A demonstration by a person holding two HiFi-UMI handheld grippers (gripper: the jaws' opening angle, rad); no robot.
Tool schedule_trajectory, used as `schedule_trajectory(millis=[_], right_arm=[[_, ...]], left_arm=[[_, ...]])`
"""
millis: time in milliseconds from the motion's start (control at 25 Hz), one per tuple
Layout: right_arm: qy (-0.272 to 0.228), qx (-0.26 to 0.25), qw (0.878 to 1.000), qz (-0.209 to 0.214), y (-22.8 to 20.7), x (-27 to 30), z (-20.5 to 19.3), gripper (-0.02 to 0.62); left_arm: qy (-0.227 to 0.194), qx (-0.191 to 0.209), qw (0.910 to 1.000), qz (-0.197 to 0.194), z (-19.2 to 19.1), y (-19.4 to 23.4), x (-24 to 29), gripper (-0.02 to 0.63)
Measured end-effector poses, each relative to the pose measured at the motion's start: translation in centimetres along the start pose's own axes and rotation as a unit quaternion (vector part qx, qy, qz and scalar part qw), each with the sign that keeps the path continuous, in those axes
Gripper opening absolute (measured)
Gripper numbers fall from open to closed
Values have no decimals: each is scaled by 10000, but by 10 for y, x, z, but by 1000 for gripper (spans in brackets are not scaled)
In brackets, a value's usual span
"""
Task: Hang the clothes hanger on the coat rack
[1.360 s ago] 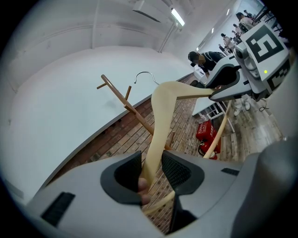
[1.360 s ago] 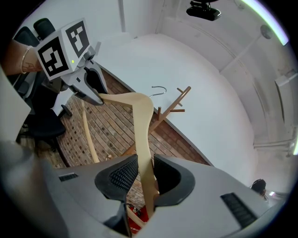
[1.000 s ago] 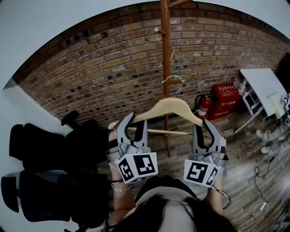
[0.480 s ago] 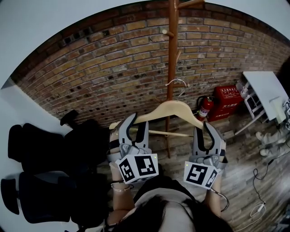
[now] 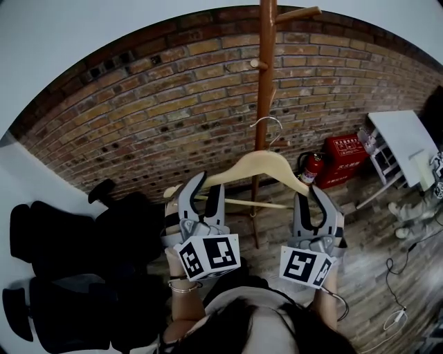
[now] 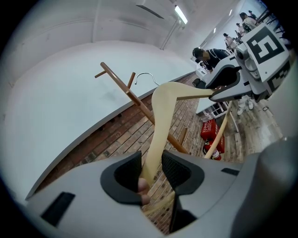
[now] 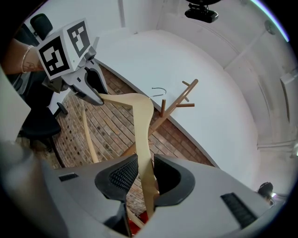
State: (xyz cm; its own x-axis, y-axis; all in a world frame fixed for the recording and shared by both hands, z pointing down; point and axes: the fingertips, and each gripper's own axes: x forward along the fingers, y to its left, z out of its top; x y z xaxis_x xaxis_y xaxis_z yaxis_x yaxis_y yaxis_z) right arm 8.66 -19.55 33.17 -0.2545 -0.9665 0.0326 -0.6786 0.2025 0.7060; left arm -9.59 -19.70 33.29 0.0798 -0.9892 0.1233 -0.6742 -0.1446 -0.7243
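Observation:
I hold a pale wooden clothes hanger [image 5: 257, 168] level in the air by its two ends. My left gripper [image 5: 201, 198] is shut on its left arm [image 6: 156, 139], and my right gripper [image 5: 311, 205] is shut on its right arm [image 7: 143, 139]. The hanger's metal hook [image 5: 268, 127] points up, right in front of the brown wooden coat rack [image 5: 266, 90], below its upper pegs [image 5: 297, 14]. The left gripper view shows the hook [image 6: 148, 76] beside the rack's pegs [image 6: 111, 73]. In the right gripper view the hook [image 7: 159, 90] is next to the rack [image 7: 179, 100].
A brick wall [image 5: 152, 110] stands behind the rack. Black office chairs [image 5: 62, 276] crowd the left. A red fire extinguisher [image 5: 313, 166] and a red box [image 5: 346, 153] sit by the rack's foot, with a white table [image 5: 401, 135] and floor cables [image 5: 401, 269] on the right.
The rack's pole has shifted right in the head view and more of its top shows. The hanger's hook now lines up with the pole. Both grippers keep their hold.

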Motion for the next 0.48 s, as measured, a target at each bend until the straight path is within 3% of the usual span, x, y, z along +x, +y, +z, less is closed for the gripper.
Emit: schedule_trajectory(millis=[480], right_arm=[[-64,-74,9999,-127,-15,36,7,120]], left_arm=[[-157,-256,9995,120,12,20,34,138]])
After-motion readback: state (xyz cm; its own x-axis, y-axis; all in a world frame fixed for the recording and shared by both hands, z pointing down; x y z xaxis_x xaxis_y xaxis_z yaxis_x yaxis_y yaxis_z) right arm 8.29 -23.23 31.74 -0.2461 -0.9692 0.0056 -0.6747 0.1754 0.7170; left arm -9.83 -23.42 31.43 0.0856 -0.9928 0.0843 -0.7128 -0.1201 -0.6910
